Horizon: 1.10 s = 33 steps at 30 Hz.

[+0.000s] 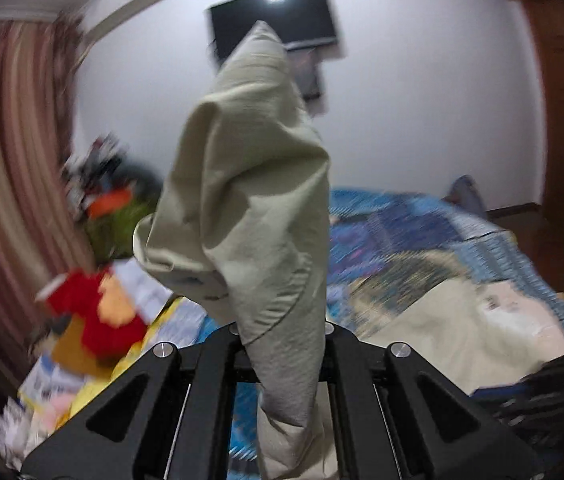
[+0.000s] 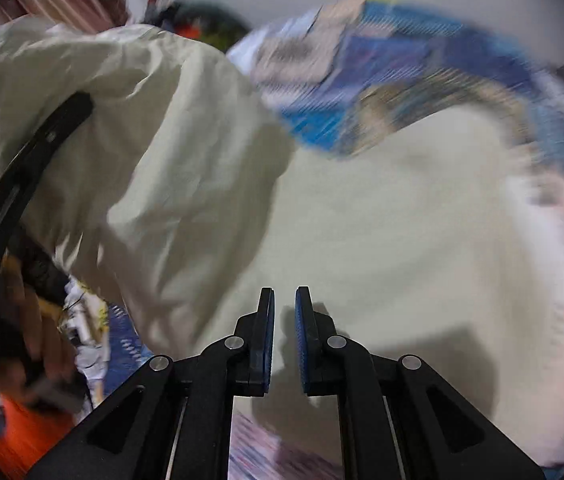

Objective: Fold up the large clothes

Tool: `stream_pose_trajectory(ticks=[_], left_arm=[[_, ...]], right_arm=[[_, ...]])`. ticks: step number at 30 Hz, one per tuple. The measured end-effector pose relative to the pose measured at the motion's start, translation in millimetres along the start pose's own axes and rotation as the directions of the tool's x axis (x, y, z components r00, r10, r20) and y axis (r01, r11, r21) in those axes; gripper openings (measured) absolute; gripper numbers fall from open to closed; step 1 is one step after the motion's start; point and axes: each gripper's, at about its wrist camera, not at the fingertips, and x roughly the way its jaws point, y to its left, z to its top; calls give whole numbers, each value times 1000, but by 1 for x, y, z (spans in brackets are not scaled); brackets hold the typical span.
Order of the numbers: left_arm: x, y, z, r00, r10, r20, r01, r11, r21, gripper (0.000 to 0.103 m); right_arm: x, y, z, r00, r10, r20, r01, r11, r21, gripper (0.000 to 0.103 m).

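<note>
beige garment (image 1: 250, 184), blue patterned bedspread (image 1: 421, 236), striped curtain (image 1: 6, 152)

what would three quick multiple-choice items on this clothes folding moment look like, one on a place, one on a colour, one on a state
1. Where does the bulk of the pale garment lie?
A. on the patterned blue bedspread
B. on a hanger by the curtain
C. inside a drawer

2. What colour are the pads of the right gripper?
A. red
B. blue
C. white

3. What is the left gripper doing?
A. hanging open over the bed
B. gripping the red plush toy
C. clamped on a bunched part of the pale garment

Answers:
1 A, the pale garment is spread over the blue bedspread.
2 B, the pads of the right gripper show a blue textured face, with a narrow gap and nothing between them.
3 C, cloth stands up from between the fingers of the left gripper, while the red plush toy lies apart at the left.
</note>
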Motion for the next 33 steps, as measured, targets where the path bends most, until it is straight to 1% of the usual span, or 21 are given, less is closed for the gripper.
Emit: stream_pose_trajectory(ticks=[2,5,6,9,10,12,13,14,15,17,19,20,21,22,23,24,25,26,28,30,33], left_arm=[[-6,-32,14,998,-44,35,42,998,56,3],[-22,-80,12,990,-132,53,122,979,165,3],[-22,-95,7,986,-163,39,152,968,197,3],[-24,-140,-24,956,-282,-84,294,901,320,4],[-20,-157,-40,935,-318,-158,354,863,360,6],[-15,-173,-67,893,-353,-280,442,807,392,8],[-10,-179,-84,852,-371,-369,504,773,386,8],[-8,-182,-91,836,-375,-401,524,760,383,9],[-6,-183,-99,823,-367,-434,537,752,382,10],[-8,-175,-108,808,-355,-470,550,741,385,16],[-14,-167,-103,790,-383,-479,574,737,357,36],[-17,-159,-96,768,-415,-489,598,739,311,45],[-19,-154,-89,744,-446,-498,621,736,269,61],[-24,-143,-80,711,-493,-501,651,731,204,75],[-29,-129,-71,676,-548,-493,681,720,133,79],[-34,-117,-62,656,-584,-478,696,713,84,84],[-40,-114,-53,650,-599,-467,700,712,61,84],[-48,-105,-42,651,-611,-450,695,718,31,84],[-52,-80,-29,674,-607,-421,667,745,-7,84],[-48,-53,-18,713,-585,-388,621,783,-40,88],[-32,-18,-13,810,-472,-348,492,870,-35,95]], right_arm=[[-50,-37,-15,994,-61,89,54,995,79,6],[-107,-86,-38,975,-130,179,92,975,204,6],[-126,-103,-46,967,-157,201,106,963,246,6],[-169,-134,-65,946,-227,232,152,942,300,6],[-181,-141,-72,939,-248,240,169,936,307,6],[-197,-150,-88,929,-274,249,190,930,314,6],[-201,-148,-90,928,-279,248,195,928,316,6],[-205,-150,-97,927,-284,244,199,926,322,6],[-208,-149,-102,928,-282,243,197,926,323,6],[-209,-147,-106,931,-273,244,189,929,317,6],[-210,-143,-106,932,-265,247,187,936,299,6],[-211,-137,-103,933,-257,252,184,943,279,6],[-207,-131,-100,933,-251,257,182,947,265,6],[-208,-123,-94,933,-240,269,177,955,240,6],[-209,-116,-88,931,-232,280,173,960,219,6],[-208,-110,-82,931,-223,290,169,965,200,6],[-207,-104,-75,930,-210,301,162,971,178,6],[-205,-96,-69,930,-199,310,156,975,159,6],[-201,-79,-56,930,-170,325,138,983,118,6],[-192,-60,-41,935,-130,329,112,991,72,6],[-166,-33,-26,948,-89,306,92,996,5,6]])
